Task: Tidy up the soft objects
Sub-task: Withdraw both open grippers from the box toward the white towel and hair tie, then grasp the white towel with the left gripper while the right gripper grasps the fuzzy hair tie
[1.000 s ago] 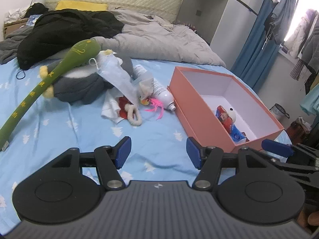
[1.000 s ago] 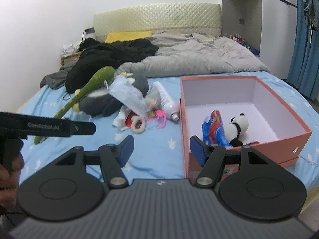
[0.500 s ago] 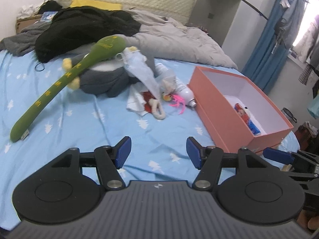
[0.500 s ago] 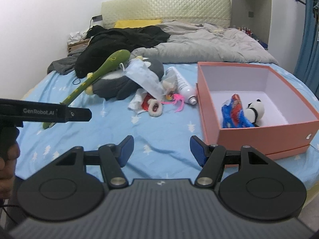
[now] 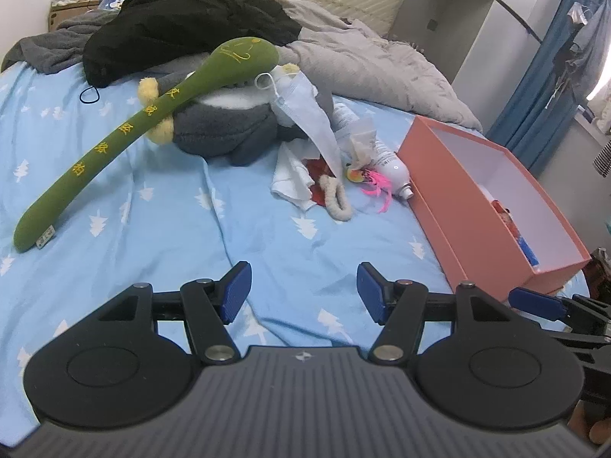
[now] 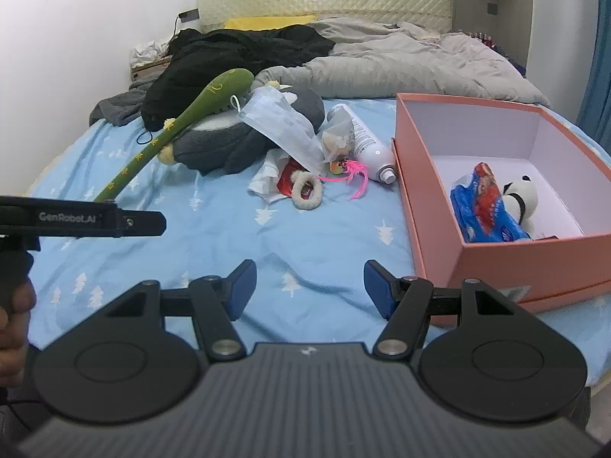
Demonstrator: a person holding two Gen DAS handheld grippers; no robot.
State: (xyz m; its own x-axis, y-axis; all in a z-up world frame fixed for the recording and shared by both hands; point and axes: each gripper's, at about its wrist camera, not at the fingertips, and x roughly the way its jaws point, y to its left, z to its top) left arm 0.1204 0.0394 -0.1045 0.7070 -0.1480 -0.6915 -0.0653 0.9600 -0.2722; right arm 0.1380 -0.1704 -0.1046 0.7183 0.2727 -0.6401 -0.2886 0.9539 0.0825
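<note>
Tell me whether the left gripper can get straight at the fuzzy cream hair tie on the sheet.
Probably yes. The left gripper is open and empty, and only bare blue bedsheet lies between it and the hair tie. The tie's far end touches the white cloth, but its near loop lies exposed.

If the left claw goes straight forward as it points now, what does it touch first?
Probably the blue sheet: the left claw, open and empty, points over bare bedding. Farther on lies the fluffy hair tie, though depth is hard to judge.
</note>
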